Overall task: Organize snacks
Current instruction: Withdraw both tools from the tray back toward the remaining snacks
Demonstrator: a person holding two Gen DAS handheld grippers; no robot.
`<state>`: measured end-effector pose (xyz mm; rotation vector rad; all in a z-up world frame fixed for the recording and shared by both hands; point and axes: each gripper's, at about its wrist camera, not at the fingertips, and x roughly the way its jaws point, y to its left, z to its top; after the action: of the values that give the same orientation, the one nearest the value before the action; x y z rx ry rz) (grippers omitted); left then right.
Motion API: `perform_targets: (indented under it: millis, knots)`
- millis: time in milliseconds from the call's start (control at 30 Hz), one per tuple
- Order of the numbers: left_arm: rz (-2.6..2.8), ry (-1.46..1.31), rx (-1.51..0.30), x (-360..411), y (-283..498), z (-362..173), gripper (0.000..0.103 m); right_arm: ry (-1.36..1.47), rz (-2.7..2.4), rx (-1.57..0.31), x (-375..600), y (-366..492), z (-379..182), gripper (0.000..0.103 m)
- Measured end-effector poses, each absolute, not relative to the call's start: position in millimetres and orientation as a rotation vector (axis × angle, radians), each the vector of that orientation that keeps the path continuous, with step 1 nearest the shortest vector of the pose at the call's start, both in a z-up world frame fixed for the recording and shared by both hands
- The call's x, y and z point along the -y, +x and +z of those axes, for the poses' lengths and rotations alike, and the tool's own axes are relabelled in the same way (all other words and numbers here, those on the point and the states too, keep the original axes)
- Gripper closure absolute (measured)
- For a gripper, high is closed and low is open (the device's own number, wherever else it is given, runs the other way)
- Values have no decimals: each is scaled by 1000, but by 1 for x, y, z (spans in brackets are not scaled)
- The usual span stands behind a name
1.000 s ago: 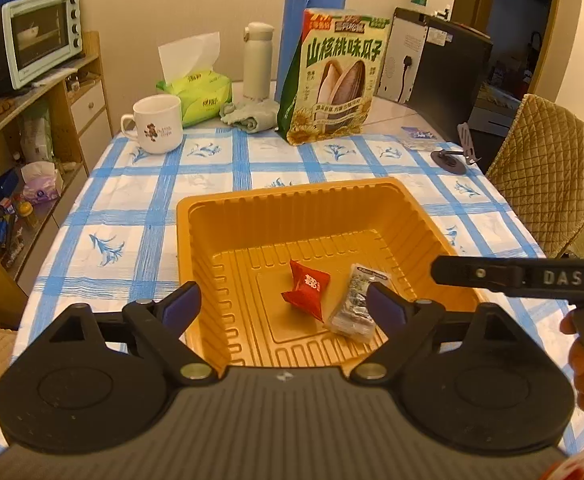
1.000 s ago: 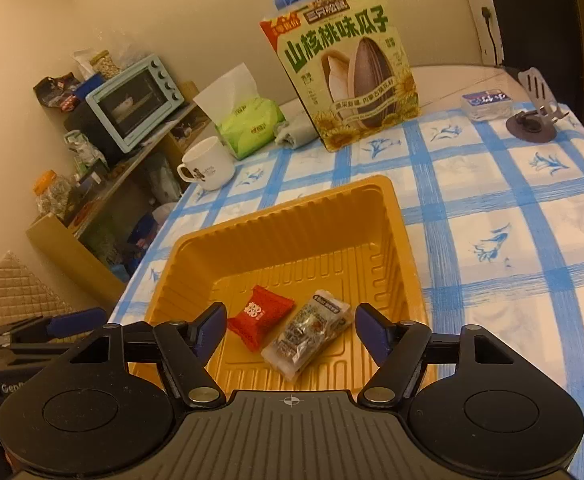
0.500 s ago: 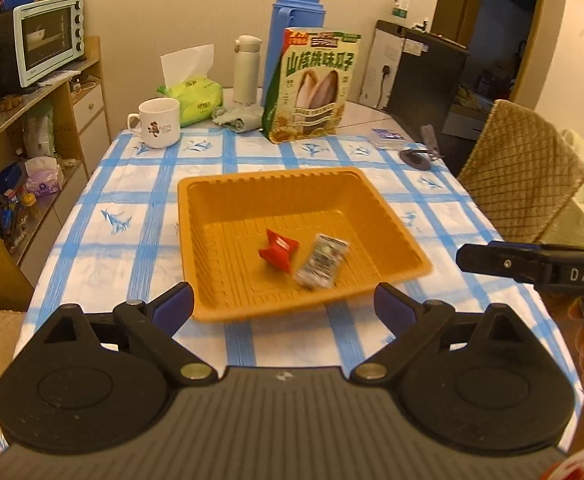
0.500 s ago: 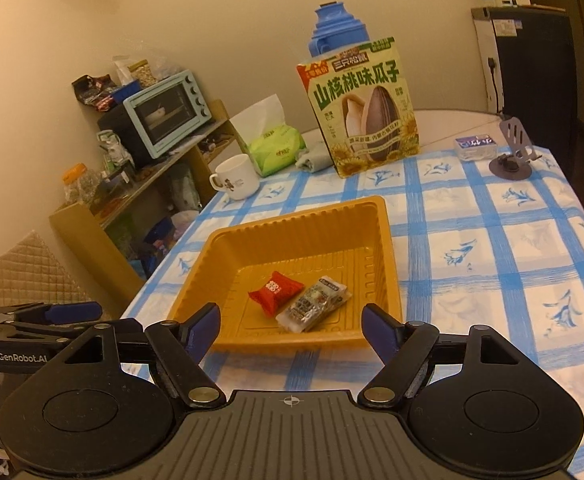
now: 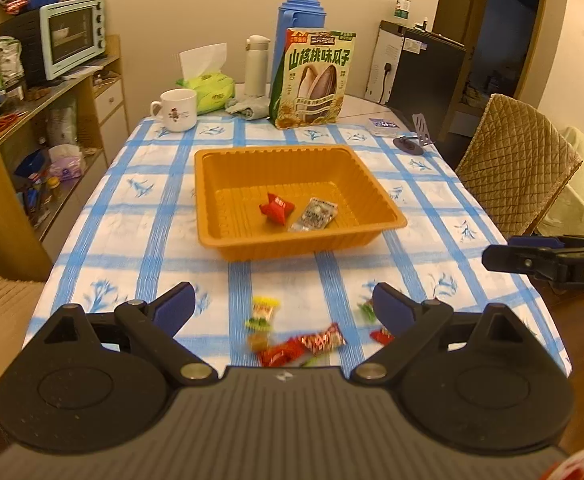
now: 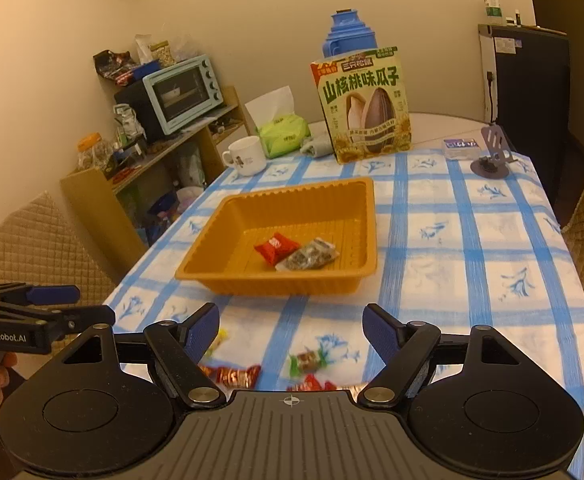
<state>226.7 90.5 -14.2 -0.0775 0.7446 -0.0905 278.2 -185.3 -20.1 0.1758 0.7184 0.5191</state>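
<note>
Now both grippers hang over the near edge of the table with jaws spread wide and nothing between them; the right gripper (image 6: 289,330) has just been opening. Loose wrapped candies (image 5: 322,339) lie scattered on the cloth directly below and between the fingers, nearer than the orange tray (image 5: 227,240), which holds a red packet (image 5: 276,208) and a clear one. The left gripper (image 5: 281,306) sits over the yellow-green candy (image 5: 263,310), its long axis running near-to-far; the right is closer to the green-ended piece (image 6: 307,361).

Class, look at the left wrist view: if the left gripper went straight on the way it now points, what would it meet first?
Probably the loose wrapped candies on the tablecloth, which lie between the left gripper's open, empty jaws. The orange tray is farther off. Depth is uncertain.
</note>
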Motion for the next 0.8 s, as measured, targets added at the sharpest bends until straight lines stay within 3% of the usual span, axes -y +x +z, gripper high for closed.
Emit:
perform_targets:
  millis: [800]
  knots:
    - [15,-46,-804,-44,150,-34,24,99,608,-833,224,222,-53,24]
